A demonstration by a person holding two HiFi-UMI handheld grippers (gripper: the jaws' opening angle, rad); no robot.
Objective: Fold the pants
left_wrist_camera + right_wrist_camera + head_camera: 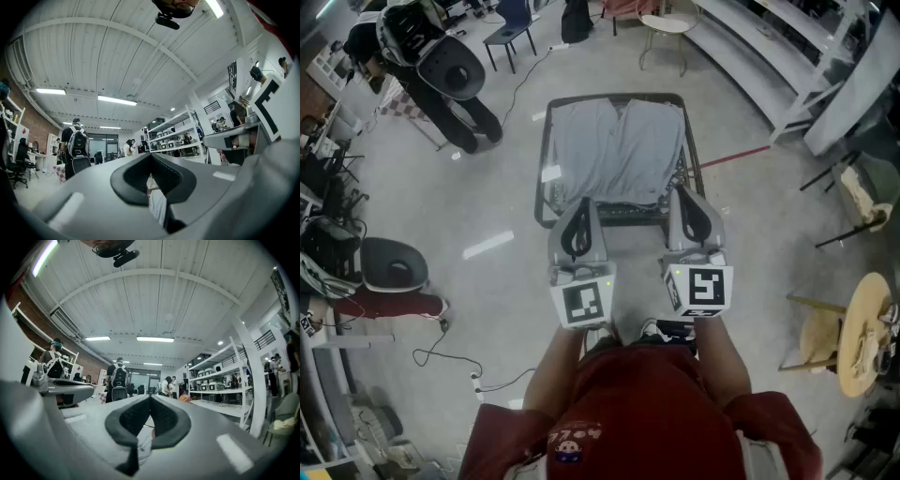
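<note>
Indoor, bright and even. Light comes from ceiling strip lights (116,100), seen in both tool views; nearest strip (44,258) clips to white at frame edge. Head view: pale glare streaks on the floor (487,246), shadows short and soft, pants (619,150) evenly lit, creases readable. Heavy fisheye in the tool views: black corners, shelving (213,380) bowed. Left tool (151,154) and right tool (151,397) sit close to lens and out of focus; background fairly sharp
</note>
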